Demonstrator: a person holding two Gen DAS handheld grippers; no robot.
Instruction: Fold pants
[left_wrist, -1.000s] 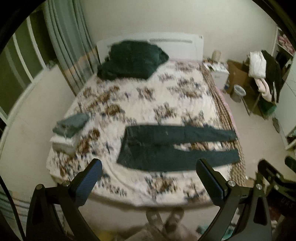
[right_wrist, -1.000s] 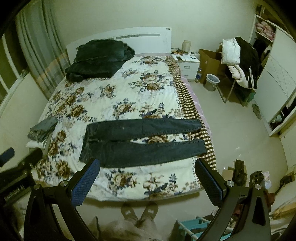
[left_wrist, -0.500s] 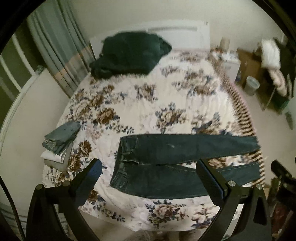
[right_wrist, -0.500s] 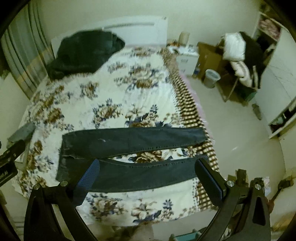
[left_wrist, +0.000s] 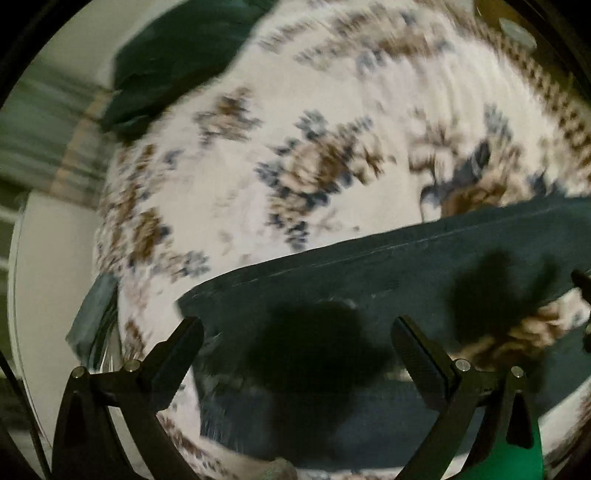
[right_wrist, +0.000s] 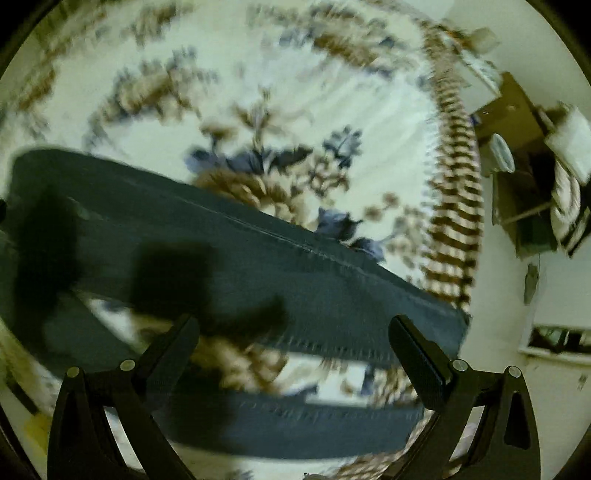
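Note:
Dark blue jeans (left_wrist: 388, 273) lie flat on the floral bedspread (left_wrist: 314, 129), waist to the left, two legs running right. My left gripper (left_wrist: 297, 341) is open and empty, hovering low over the waist end. In the right wrist view the two legs (right_wrist: 295, 280) lie apart, with bedspread (right_wrist: 258, 92) showing between them. My right gripper (right_wrist: 293, 339) is open and empty, close above the leg ends near the cuffs. Both views are motion-blurred. Gripper shadows fall on the denim.
A dark green garment pile (left_wrist: 177, 55) lies at the head of the bed. Folded clothes (left_wrist: 94, 317) sit at the bed's left edge. A cluttered chair and a bin (right_wrist: 502, 151) stand on the floor right of the bed.
Both grippers have dropped down and forward from above the foot of the bed to just over the jeans. The jeans lie as before. Both stay open.

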